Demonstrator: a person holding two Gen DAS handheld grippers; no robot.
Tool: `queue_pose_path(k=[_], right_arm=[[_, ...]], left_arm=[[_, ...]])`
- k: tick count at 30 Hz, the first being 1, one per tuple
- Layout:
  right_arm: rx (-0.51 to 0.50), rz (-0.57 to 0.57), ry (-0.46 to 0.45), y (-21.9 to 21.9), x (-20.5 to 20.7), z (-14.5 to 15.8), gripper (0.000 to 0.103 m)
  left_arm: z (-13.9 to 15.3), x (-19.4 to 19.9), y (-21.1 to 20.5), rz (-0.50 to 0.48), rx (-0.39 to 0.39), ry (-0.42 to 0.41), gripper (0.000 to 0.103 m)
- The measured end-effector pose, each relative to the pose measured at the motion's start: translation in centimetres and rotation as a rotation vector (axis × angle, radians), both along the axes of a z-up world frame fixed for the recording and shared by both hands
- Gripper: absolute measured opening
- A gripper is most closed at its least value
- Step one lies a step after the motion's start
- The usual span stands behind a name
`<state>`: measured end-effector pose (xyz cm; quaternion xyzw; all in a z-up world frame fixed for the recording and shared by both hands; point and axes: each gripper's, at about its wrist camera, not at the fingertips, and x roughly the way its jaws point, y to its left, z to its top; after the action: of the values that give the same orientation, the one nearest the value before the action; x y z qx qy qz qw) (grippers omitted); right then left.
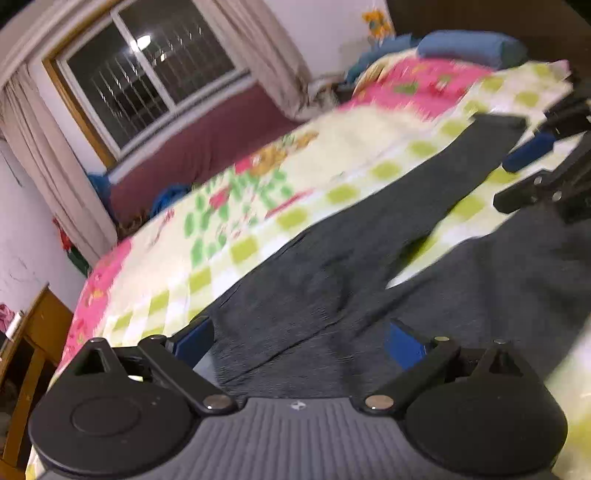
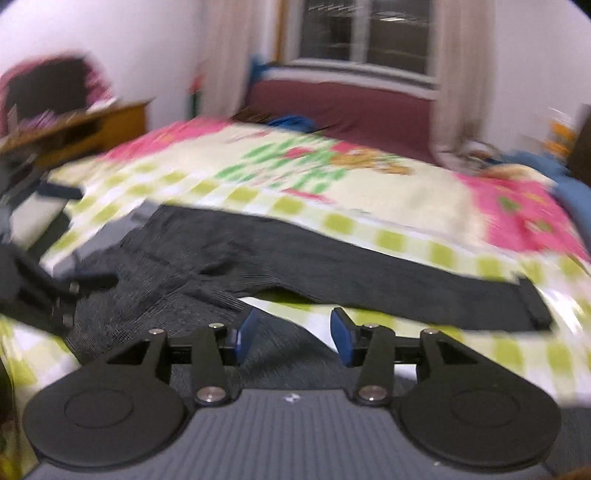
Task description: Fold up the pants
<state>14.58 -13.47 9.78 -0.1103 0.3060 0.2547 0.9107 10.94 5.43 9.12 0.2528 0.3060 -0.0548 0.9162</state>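
The fingers of the left gripper point(image 1: 299, 341) stand wide apart and those of the right gripper point(image 2: 291, 336) half apart, both holding nothing above the dark grey pants point(image 2: 332, 266), which lie spread on the flowered bed cover point(image 2: 406, 192).

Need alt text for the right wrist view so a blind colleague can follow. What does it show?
Dark grey pants lie spread out on a bed with a pink, green and cream checked cover, one leg stretching to the right. The right gripper hangs above them with its blue pads apart and nothing between them. The picture is motion-blurred; a curtained window stands behind the bed.
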Motion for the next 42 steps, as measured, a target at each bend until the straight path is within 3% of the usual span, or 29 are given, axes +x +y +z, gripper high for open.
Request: queue_pose_path(k=[5,9,14,19,23,28,33,34,35,37,39,41,42], right_arm=[[-0.078,0.183,0.043,4.7,11.5,-2.6,0.046],[-0.126,0.261,0.101,8.2,20.3,-5.0,0.046],[-0.183,0.301,0.144,10.6,26.7,-7.2,0.046],[-0.248,0.365,0.234,12.1,30.0,-9.0,0.046],[-0.262,0.403,0.304,12.9,31.1,-9.8,0.045],[-0.276,0.443,0.332,12.7,31.3,-9.9,0.046],[-0.274,0.390,0.314,13.1,30.3,-10.8,0.042],[-0.271,0.386,0.307,13.3,30.1,-10.7,0.035],[-0.260,0.376,0.304,13.3,29.7,-10.6,0.032],[-0.257,0.341,0.291,13.2,29.4,-10.1,0.015],[-0.250,0.306,0.268,12.9,29.0,-9.1,0.007],[-0.222,0.294,0.243,12.3,28.3,-7.6,0.006],[-0.212,0.293,0.226,12.0,27.6,-6.6,0.006]], left_arm=[[-3.1,9.6,5.6,-0.007,0.015,0.063,0.103],[-5.7,16.2,9.8,-0.002,-0.001,0.116,0.103],[-8.1,22.1,14.0,-0.026,0.012,0.199,0.103],[-9.1,24.3,16.4,-0.061,-0.085,0.301,0.103],[-9.9,24.6,16.9,-0.088,-0.112,0.348,0.103],[-9.6,25.1,17.7,-0.127,-0.133,0.377,0.103],[-10.3,25.8,17.8,-0.104,-0.145,0.408,0.102],[-10.3,25.8,17.8,-0.100,-0.148,0.408,0.095],[-10.1,25.8,17.9,-0.092,-0.161,0.409,0.076],[-9.7,25.9,17.8,-0.052,-0.133,0.392,0.055],[-9.2,25.8,17.9,-0.046,-0.131,0.390,0.044],[-8.4,25.2,17.7,-0.044,-0.108,0.375,0.025],[-8.0,24.8,17.7,-0.042,-0.094,0.367,0.025]])
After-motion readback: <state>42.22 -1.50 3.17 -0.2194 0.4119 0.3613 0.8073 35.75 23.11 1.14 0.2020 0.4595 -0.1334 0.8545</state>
